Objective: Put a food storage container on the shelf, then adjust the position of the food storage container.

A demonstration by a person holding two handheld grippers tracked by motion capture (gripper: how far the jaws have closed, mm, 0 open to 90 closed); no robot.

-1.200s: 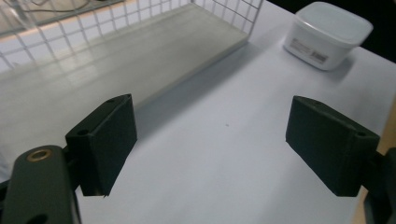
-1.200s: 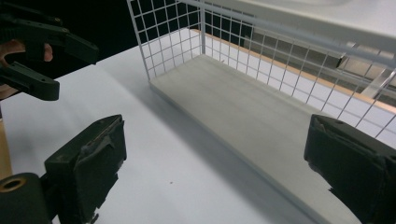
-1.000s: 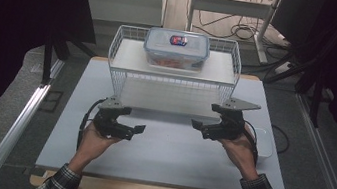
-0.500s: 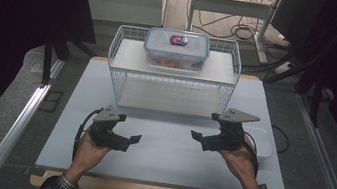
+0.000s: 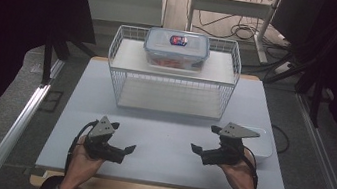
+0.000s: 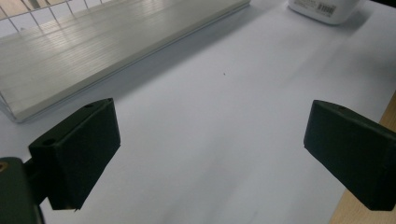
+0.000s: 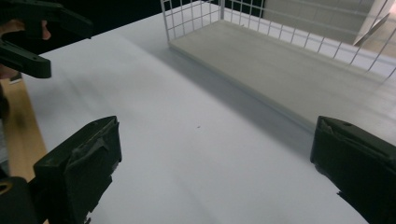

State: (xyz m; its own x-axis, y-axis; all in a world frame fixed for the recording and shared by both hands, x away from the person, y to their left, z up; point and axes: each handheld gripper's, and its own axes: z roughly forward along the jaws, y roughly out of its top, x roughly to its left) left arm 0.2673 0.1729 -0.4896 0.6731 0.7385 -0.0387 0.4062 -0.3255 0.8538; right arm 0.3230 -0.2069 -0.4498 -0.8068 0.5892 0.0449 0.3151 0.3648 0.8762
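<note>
Resting low over the near part of a pale grey tabletop (image 5: 169,140), two hand-held black two-jaw grippers point toward each other with bare table between them. The left gripper (image 5: 129,148) has its jaws spread wide, having just been opening, with nothing between them. The right gripper (image 5: 195,148) also holds its jaws wide apart and empty.

Nearest thing to work on is one clear plastic food container with a clip-on lid and a red and blue label (image 5: 177,49). It sits on the top shelf of one white wire rack (image 5: 173,82), at the far middle of the table, well apart from both grippers. The rack's lower shelf is bare.

Judging by its looks, the container is stiff, fairly light and smooth-sided, so it could slip; reddish contents inside add some weight. Taking it by the two short ends, one gripper on each, or across the lid's rim, seems safest.

One white rounded box-like object (image 5: 263,141) lies at the right edge, just beside the right hand (image 5: 240,176). The left hand (image 5: 83,162) is near the table's front edge.
</note>
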